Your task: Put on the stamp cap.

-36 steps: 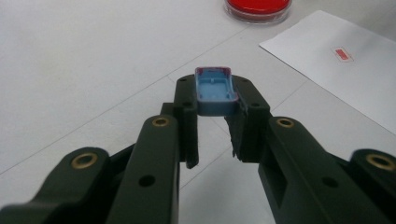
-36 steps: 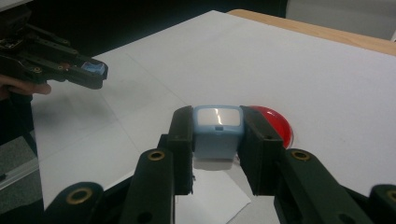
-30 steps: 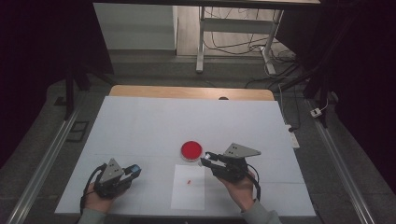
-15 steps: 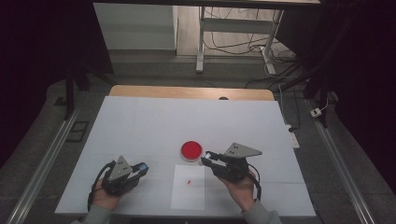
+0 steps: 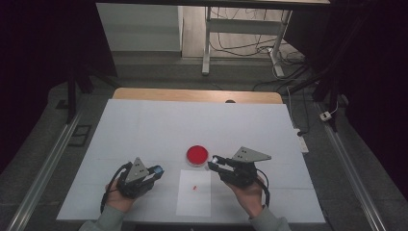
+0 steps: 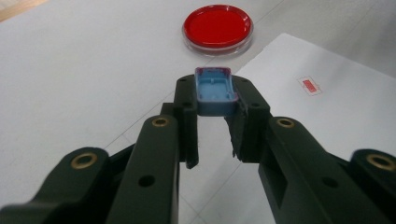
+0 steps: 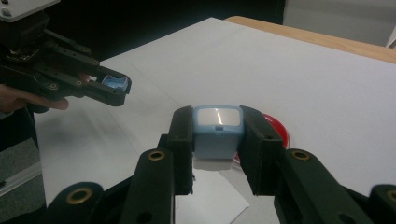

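high view: left tool [image 5: 155, 171], clamped on small blue plastic cap [image 6: 214, 90], has shifted toward white paper sheet [image 5: 194, 192]; right tool [image 5: 215, 163] clamps pale blue box [image 7: 217, 130]; joining likely next.

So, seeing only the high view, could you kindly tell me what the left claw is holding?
Observer: The left claw is shut on a small blue cap, gripped at its very tips with the hollow side showing.
Operator: Thank you. And what does the right one have, please?
Observer: The right claw is shut on a pale blue box with a glossy white top, held just in front of the red dish.
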Demonstrator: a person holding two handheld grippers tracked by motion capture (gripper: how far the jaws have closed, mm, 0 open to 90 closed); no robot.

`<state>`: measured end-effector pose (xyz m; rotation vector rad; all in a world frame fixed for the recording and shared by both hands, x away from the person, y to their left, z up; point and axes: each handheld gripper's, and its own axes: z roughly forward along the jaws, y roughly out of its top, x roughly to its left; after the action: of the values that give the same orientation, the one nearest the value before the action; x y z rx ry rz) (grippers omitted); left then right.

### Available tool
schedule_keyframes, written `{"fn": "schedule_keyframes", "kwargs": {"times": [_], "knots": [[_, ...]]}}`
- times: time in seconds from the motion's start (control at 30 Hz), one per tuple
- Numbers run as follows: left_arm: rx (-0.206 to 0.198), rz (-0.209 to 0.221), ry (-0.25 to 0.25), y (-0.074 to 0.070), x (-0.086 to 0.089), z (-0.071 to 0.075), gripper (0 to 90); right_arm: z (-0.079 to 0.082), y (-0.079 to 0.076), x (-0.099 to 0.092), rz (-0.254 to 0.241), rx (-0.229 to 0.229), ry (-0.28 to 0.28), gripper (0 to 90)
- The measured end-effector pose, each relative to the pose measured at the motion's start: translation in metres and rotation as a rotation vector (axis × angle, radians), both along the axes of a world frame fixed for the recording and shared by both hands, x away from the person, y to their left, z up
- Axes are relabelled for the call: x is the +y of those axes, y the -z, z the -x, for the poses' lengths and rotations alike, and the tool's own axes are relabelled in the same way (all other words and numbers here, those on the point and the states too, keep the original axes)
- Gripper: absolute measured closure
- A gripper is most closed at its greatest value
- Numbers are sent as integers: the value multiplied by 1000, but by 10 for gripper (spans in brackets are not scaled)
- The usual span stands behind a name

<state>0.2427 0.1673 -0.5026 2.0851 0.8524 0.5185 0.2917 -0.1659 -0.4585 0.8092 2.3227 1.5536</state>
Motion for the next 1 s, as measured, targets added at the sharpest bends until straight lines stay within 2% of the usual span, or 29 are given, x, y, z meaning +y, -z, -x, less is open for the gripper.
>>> {"fn": "schedule_keyframes", "kwargs": {"times": [0.4, 0.67, 1.0], "knots": [[-12, -6, 27, -6, -16, -10, 738, 0, 0, 0, -2, 1, 2, 668], [-17, -17, 53, -7, -33, -16, 738, 0, -2, -1, -12, -2, 6, 668], [-12, -7, 86, -4, -55, -23, 738, 1, -4, -2, -40, -14, 23, 667]]}}
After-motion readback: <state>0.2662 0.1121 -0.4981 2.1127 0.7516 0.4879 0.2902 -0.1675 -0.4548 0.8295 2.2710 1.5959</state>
